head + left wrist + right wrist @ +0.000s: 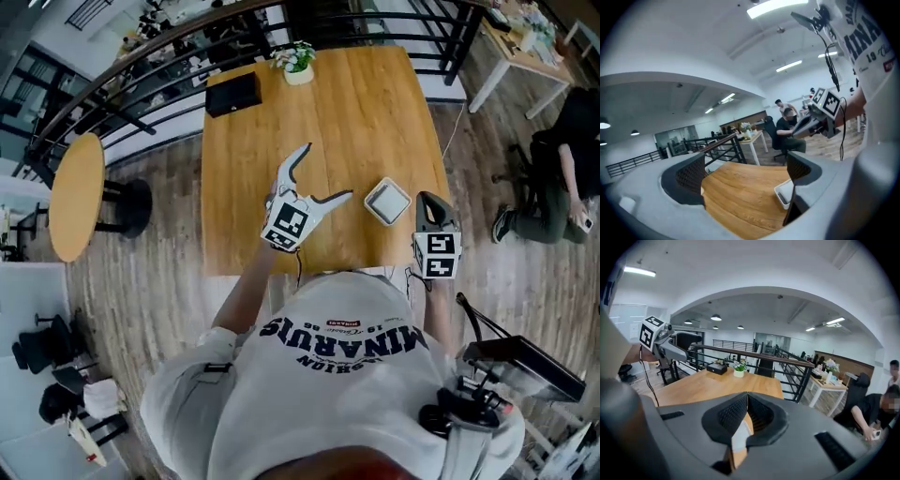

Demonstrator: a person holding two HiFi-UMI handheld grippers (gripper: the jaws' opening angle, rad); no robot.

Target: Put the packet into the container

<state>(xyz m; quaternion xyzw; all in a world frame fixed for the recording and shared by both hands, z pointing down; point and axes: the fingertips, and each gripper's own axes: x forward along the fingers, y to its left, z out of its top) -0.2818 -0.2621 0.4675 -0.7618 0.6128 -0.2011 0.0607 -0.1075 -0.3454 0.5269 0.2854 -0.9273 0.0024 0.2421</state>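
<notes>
A small white square container [387,201] sits on the wooden table [328,103] near its front right. I see no separate packet; the container's inside looks pale grey. My left gripper [328,171] hovers just left of the container, open wide with nothing between its jaws. In the left gripper view the left gripper [745,176] frames bare table, with the container [784,194] by its right jaw. My right gripper [427,199] is shut and empty at the container's right side. In the right gripper view the right gripper [747,397] has its pads touching, with the white container [738,439] below them.
A black box [232,94] and a small potted plant [296,64] stand at the table's far edge, by a black railing [169,56]. A round side table [77,195] is at the left. A person sits at a desk on the right [562,169].
</notes>
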